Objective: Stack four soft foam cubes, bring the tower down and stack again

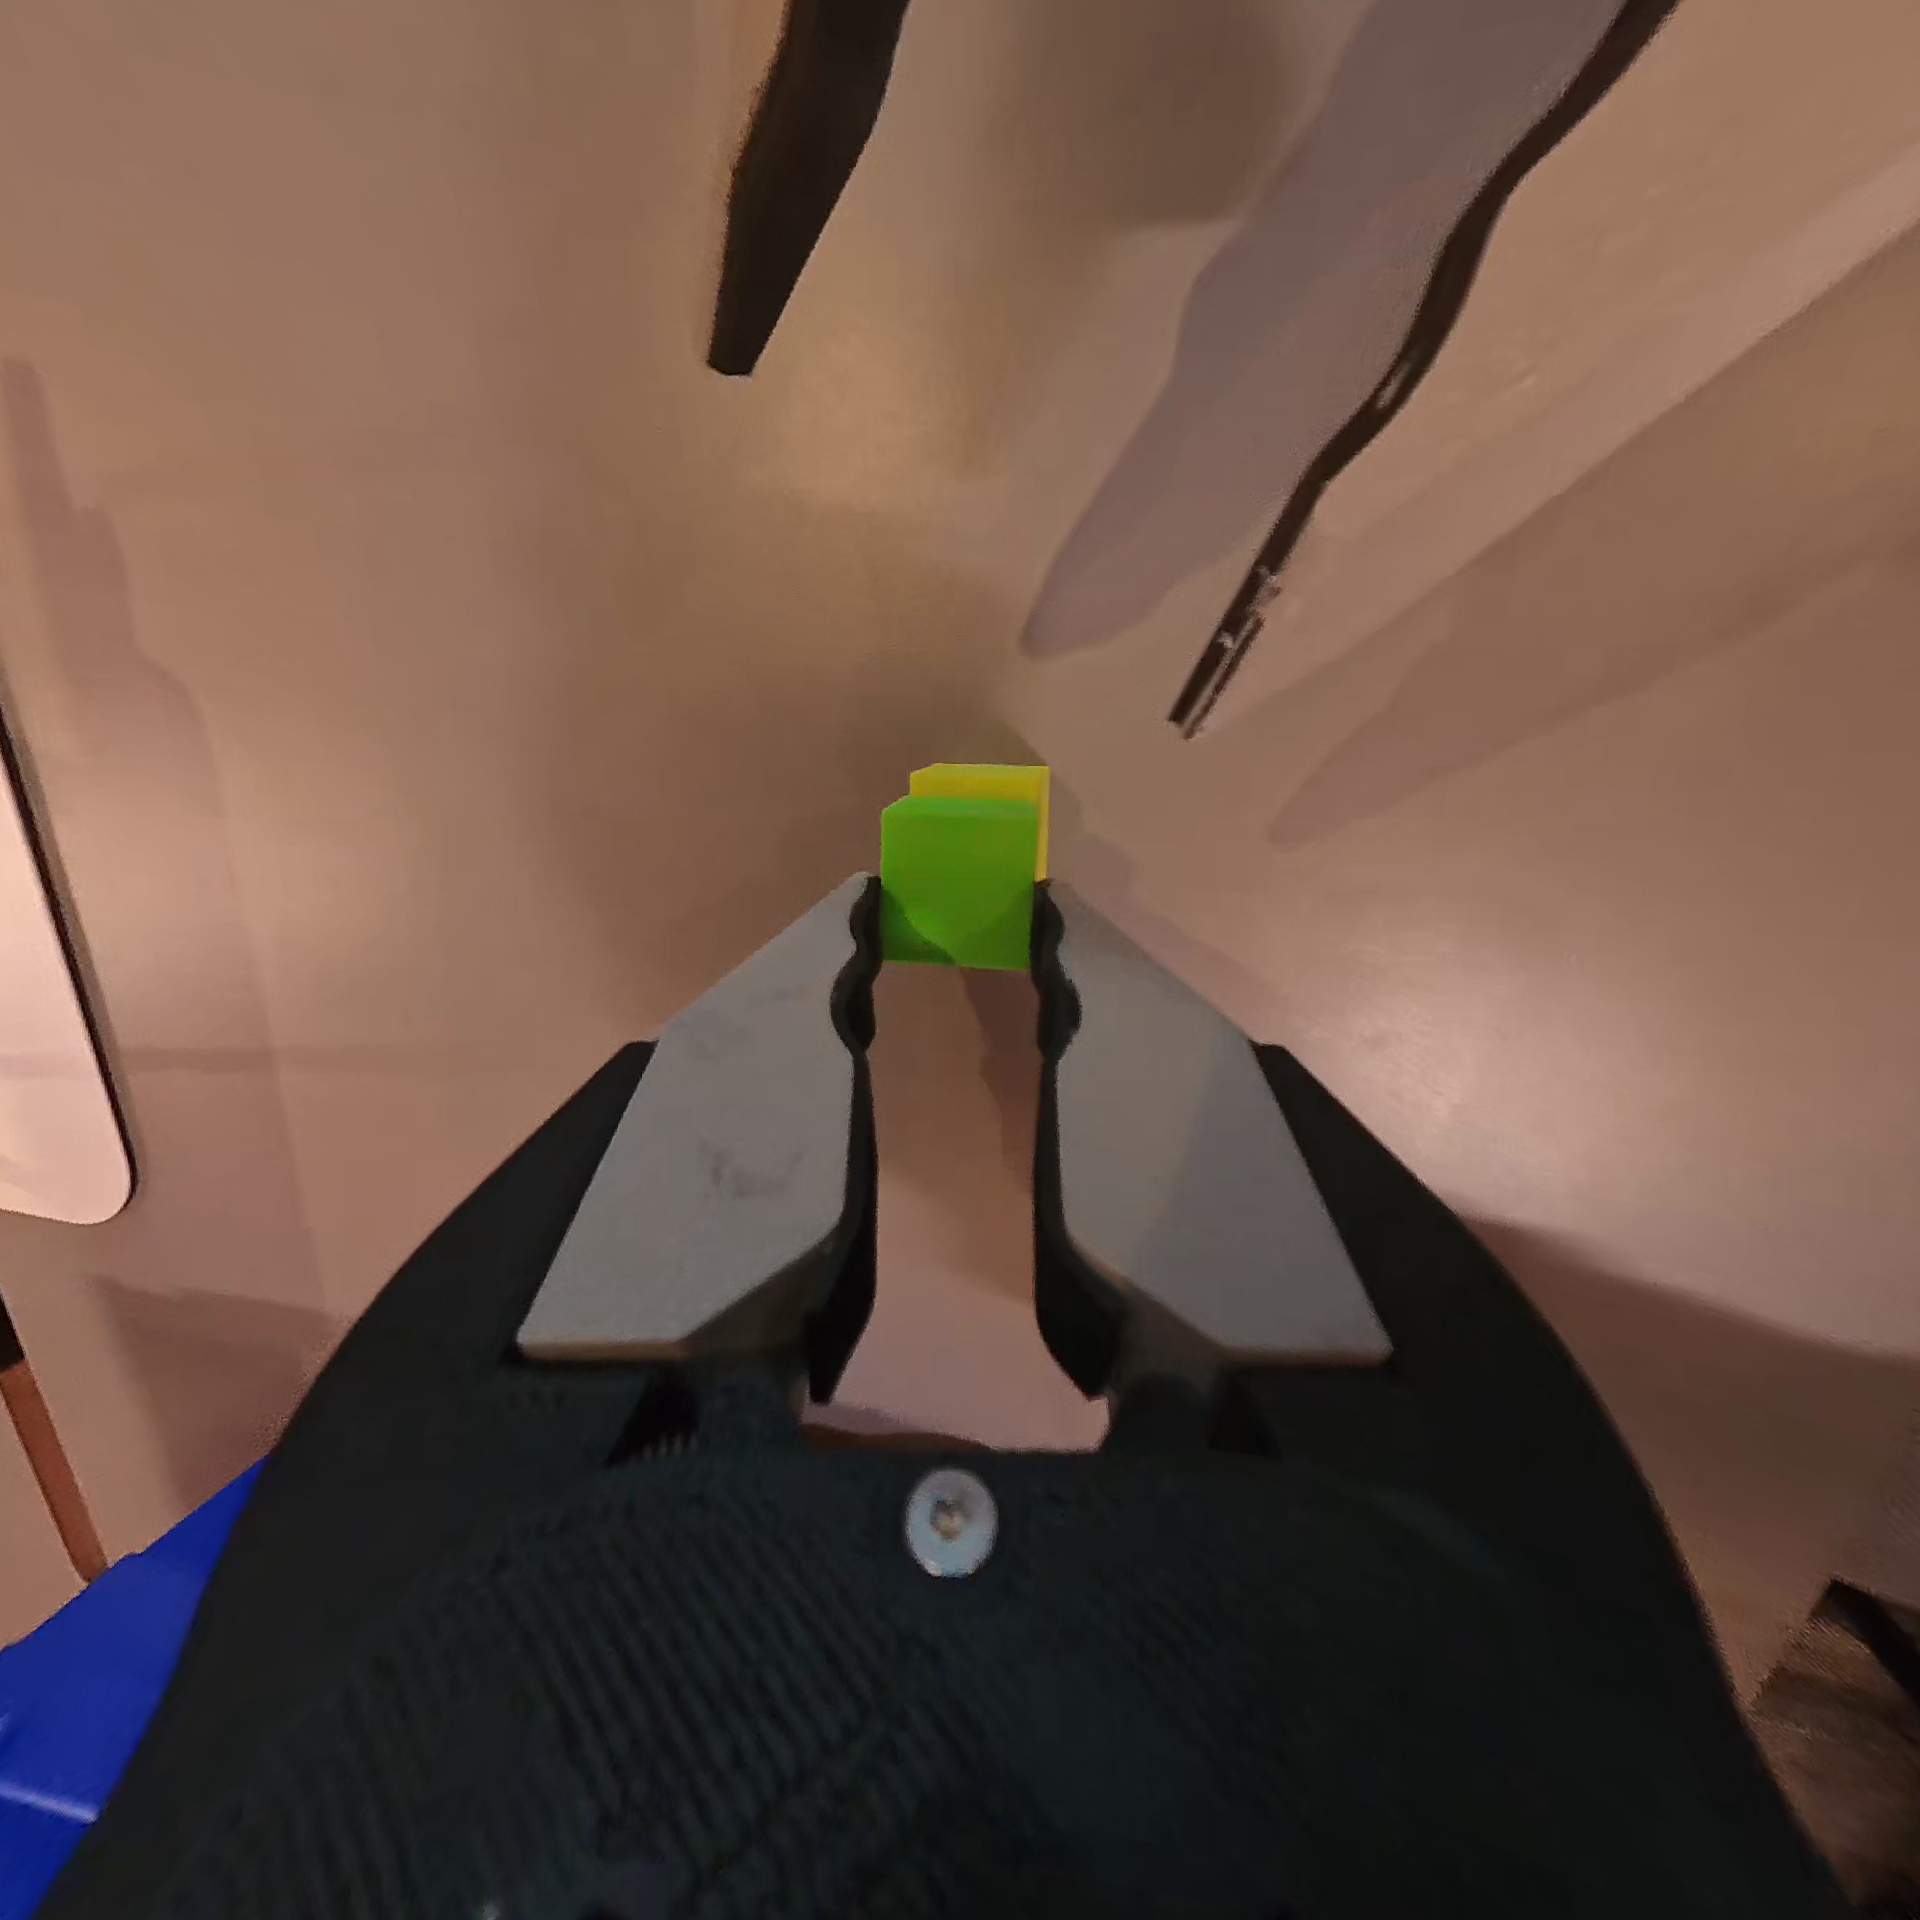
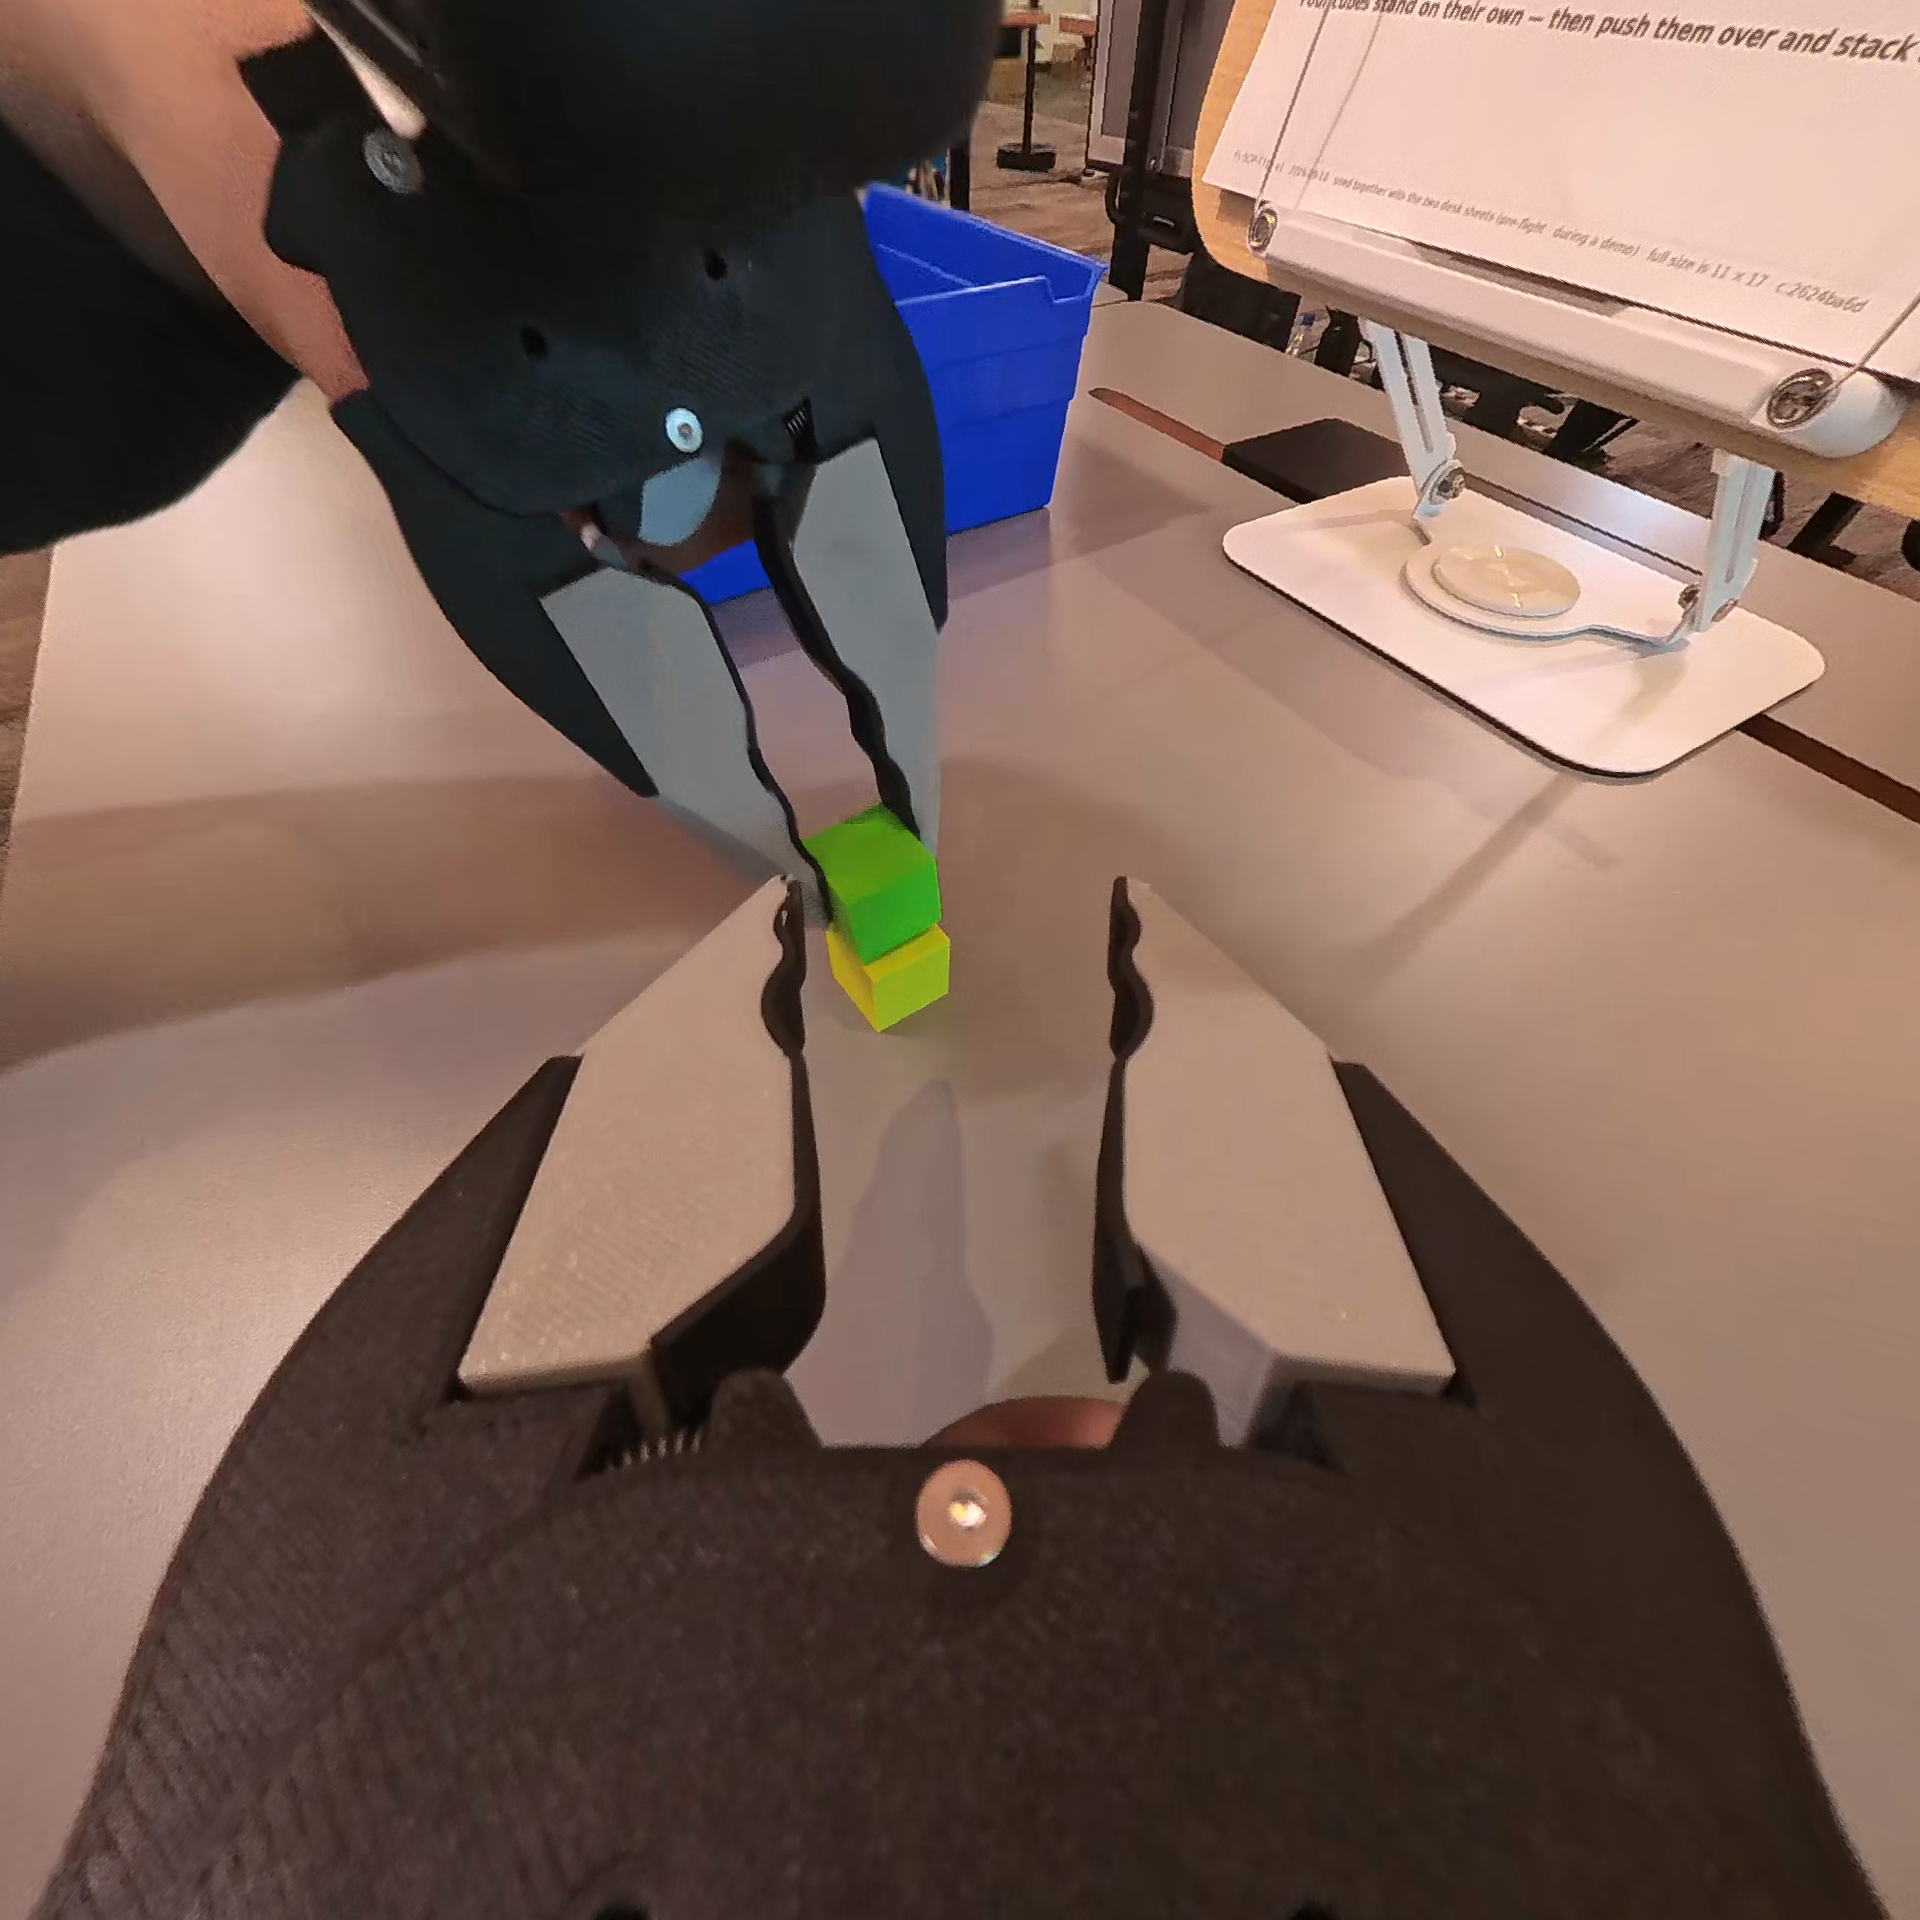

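Observation:
My left gripper [image 1: 957, 894] is shut on a green foam cube [image 1: 956, 883], both pads pressed on its sides. The right wrist view shows the left gripper [image 2: 868, 862] coming down from above with the green cube [image 2: 878, 878] resting on a yellow cube [image 2: 894, 977] that stands on the grey table [image 2: 1351, 987]. The yellow cube [image 1: 1003, 784] peeks out behind the green one in the left wrist view. My right gripper [image 2: 956, 914] is open and empty, just in front of the two-cube stack, with the stack a little left of its gap.
A blue bin [image 2: 987, 343] stands behind the left gripper. A white tilted stand with a paper sheet [image 2: 1538, 582] sits at the back right. A person's hand [image 2: 156, 156] holds the left gripper at top left. The grippers' ends are close to 7 cm from one another.

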